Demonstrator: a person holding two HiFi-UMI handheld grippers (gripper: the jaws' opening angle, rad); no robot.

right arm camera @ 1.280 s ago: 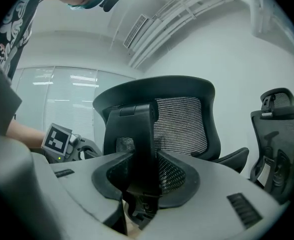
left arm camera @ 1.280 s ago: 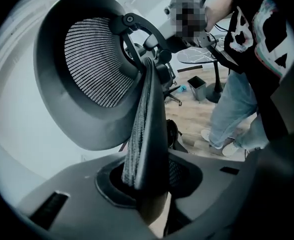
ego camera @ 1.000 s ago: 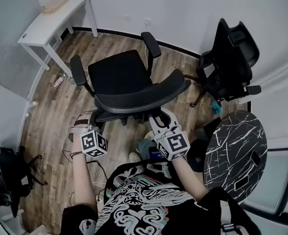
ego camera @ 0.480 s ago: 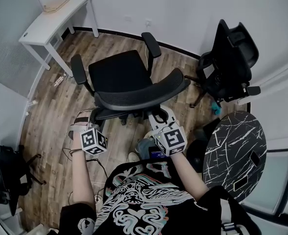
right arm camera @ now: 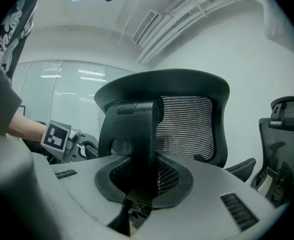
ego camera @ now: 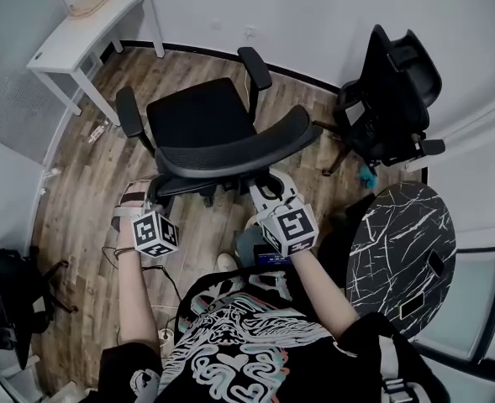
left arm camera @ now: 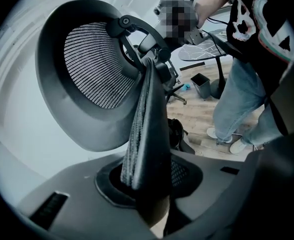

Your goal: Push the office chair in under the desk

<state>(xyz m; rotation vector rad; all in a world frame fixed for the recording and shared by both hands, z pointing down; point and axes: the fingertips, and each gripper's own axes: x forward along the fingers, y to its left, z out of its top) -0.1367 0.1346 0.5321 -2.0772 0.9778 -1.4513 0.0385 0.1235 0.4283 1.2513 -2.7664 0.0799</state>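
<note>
The left gripper (ego camera: 138, 198) and the right gripper (ego camera: 268, 190), whose jaws have just been opening a touch, both clamp the chair back (ego camera: 230, 154), and the desk (ego camera: 71, 44) lies beyond at upper left.

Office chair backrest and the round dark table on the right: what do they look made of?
The black office chair's backrest: a smooth matte rim, probably hard plastic, around a grey woven mesh panel with a visible fine grid. The round black tabletop: white veins across a fairly smooth surface, so marble or a marble-look laminate; the pictures leave that open.
</note>
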